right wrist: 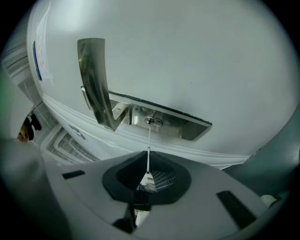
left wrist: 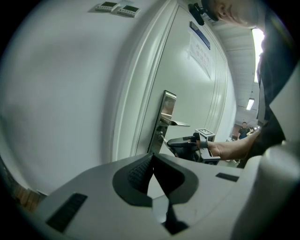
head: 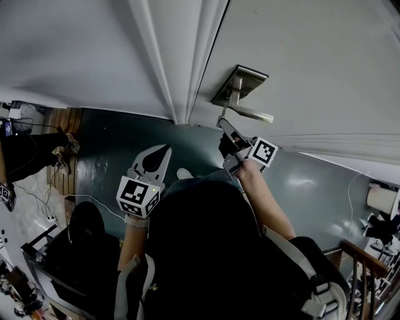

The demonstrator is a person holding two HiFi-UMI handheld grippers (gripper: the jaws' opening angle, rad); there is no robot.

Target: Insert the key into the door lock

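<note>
Pinched in the right hand-held gripper [right wrist: 148,182]: the key [right wrist: 149,143], blade edge-on, tip meeting the lock [right wrist: 151,122]. Cannot tell how far in. Set in a metal plate [right wrist: 183,126] on the white door [head: 325,62], just beside the lever handle [right wrist: 93,79]. Held back and lower, well apart from the door: the left hand-held gripper [head: 157,157], jaws together on nothing, above a grey-green floor [head: 112,150].

Looks like an office or lab building corridor: white door [head: 312,75] with a steel lever handle [head: 250,113] and posted notice [left wrist: 199,49], wall switches [left wrist: 117,7] to its left, strip lights [left wrist: 250,104] far off, loose cables [head: 37,194] on the floor [head: 125,137]
</note>
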